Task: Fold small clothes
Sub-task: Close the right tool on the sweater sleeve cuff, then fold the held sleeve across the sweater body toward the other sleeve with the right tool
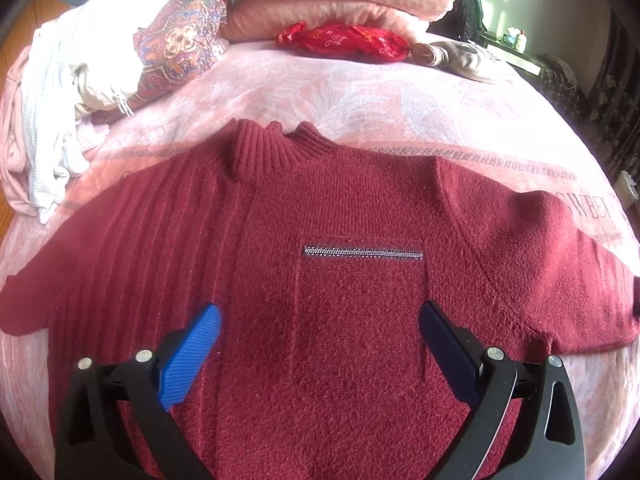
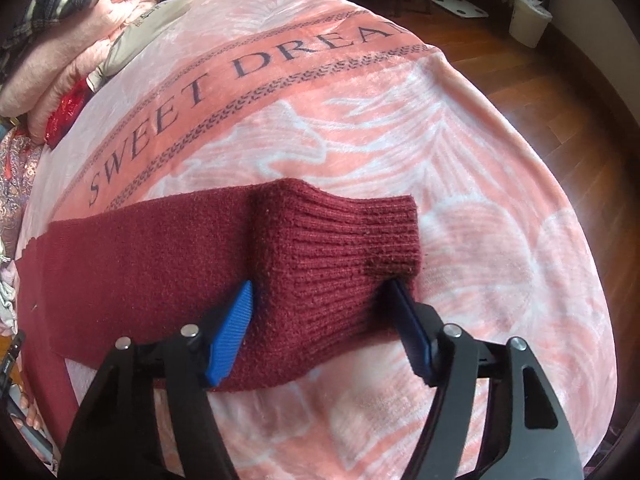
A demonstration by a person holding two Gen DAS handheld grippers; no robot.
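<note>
While I look down through the left wrist camera, I see the dark red sweater (image 1: 352, 280) spread flat, front up, on the pink blanket (image 1: 360, 92) that covers the bed. Its ribbed collar (image 1: 276, 148) points toward the far edge of the blanket, and a small chest pocket with a grey-speckled trim (image 1: 362, 253) sits in the middle of the chest. My left gripper (image 1: 320, 336) hangs over the lower chest with its jaws spread wide and nothing between them; I cannot tell whether the blue pads (image 1: 192, 356) touch the knit.

Along the far edge of the blanket I see folded pink bedding (image 1: 340, 4), with a red patterned cloth (image 1: 344, 42) lying just in front of it. Toward the far left corner lie a paisley cushion (image 1: 180, 46) and a heap of white and pale clothes (image 1: 64, 112).

Through the right wrist camera I see one sleeve (image 2: 160, 256) stretched across the blanket, below the band lettered "SWEET DREA" (image 2: 224, 80). Its ribbed cuff (image 2: 348, 248) ends near the middle of the blanket's width in this view, well short of the edge that drops to the wooden floor (image 2: 560, 92). My right gripper (image 2: 324, 300) stands half open, straddling the cuff, one blue pad (image 2: 232, 332) at each side of the ribbing and the knit bunched up between them. Whether the pads press on it yet I cannot tell.
</note>
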